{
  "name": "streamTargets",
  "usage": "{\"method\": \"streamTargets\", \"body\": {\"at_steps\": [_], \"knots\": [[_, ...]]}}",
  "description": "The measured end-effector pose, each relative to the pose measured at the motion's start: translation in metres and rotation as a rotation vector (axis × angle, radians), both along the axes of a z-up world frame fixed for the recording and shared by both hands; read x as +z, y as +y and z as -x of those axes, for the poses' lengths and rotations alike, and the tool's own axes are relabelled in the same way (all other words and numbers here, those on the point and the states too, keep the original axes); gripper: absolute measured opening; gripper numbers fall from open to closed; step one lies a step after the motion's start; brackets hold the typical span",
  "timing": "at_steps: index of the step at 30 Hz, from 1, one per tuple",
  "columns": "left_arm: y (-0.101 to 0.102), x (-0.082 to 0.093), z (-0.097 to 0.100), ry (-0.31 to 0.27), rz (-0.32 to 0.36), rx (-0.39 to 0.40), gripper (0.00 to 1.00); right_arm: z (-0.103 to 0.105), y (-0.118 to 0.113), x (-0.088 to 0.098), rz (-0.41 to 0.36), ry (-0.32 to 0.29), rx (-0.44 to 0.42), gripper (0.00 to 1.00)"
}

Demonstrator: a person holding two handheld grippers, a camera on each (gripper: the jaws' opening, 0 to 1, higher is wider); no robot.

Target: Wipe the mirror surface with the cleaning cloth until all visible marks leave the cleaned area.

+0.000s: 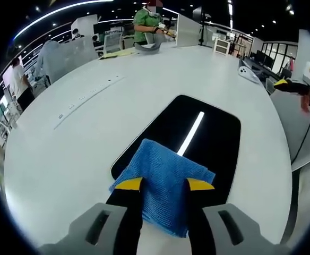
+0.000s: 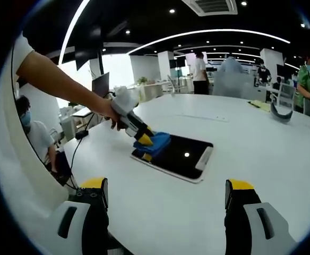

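Between left hand-held gripper (image 1: 164, 184) jaws (clamped): cloth (image 1: 163, 180)

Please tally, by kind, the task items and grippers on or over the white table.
Mirror: 1
Blue cleaning cloth: 1
Grippers: 2, left gripper shut on the cloth, right gripper open
Total: 4

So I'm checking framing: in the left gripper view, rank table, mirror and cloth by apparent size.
1. white table
2. mirror
3. blue cloth, held in the left gripper; it sits nearest the camera, so it looks inflated.
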State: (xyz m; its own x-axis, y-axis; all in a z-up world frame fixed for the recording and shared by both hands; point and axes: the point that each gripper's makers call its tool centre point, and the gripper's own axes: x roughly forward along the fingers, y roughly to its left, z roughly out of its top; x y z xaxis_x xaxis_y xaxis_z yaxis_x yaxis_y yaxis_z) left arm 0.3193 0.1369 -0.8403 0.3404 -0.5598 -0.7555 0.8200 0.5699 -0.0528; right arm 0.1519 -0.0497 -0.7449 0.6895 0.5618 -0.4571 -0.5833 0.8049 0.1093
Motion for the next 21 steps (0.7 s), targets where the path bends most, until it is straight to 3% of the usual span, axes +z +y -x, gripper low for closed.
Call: {"method": "streamTargets", "body": {"at_steps": [21], "knots": [[-0.002, -0.001, 0.024, -0.004, 0.013, 0.006, 0.29, 0.009, 0.004, 0.0, -0.009, -0.009, 0.016, 0.91]]}}
